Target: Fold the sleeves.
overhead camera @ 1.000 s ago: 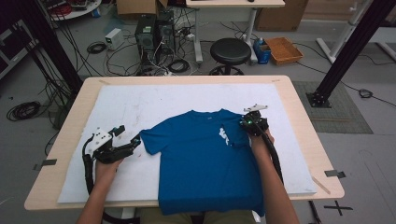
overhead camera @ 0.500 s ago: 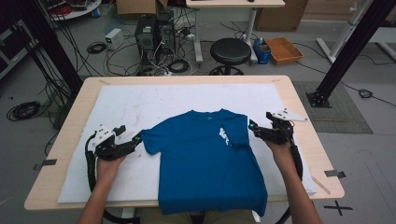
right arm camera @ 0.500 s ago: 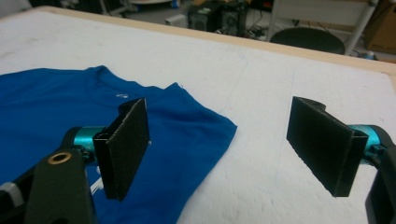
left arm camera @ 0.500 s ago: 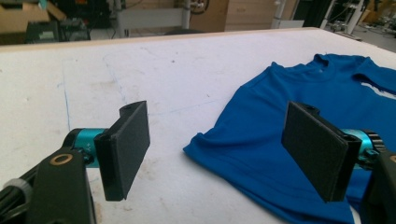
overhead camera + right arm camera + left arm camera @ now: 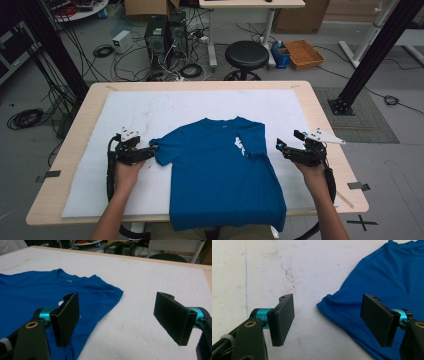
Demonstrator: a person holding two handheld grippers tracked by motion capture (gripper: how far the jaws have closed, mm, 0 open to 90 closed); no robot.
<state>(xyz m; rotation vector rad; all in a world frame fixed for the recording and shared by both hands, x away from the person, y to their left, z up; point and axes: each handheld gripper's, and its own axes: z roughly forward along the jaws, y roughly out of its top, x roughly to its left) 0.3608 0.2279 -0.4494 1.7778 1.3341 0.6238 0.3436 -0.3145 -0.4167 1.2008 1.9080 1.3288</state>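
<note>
We've got the blue T-shirt point(image 5: 225, 170) lying flat on the white surface point(image 5: 150, 110), hem hanging over the near edge. Left gripper point(image 5: 152, 149) sits at the sleeve tip, fingers point(image 5: 283, 317) released, just closing in a little. Right gripper point(image 5: 280, 146) has just let go, fingers wide, empty. Best we pinch the sleeve hem squarely. No containers on the surface.

I see a plain royal-blue cotton T-shirt point(image 5: 225, 175) with a small white print point(image 5: 240, 146) on its chest, lying on a white, faintly smudged foam sheet point(image 5: 165, 107) over a pale wooden tabletop point(image 5: 322, 115). Both grippers have black jaws with teal collars.
</note>
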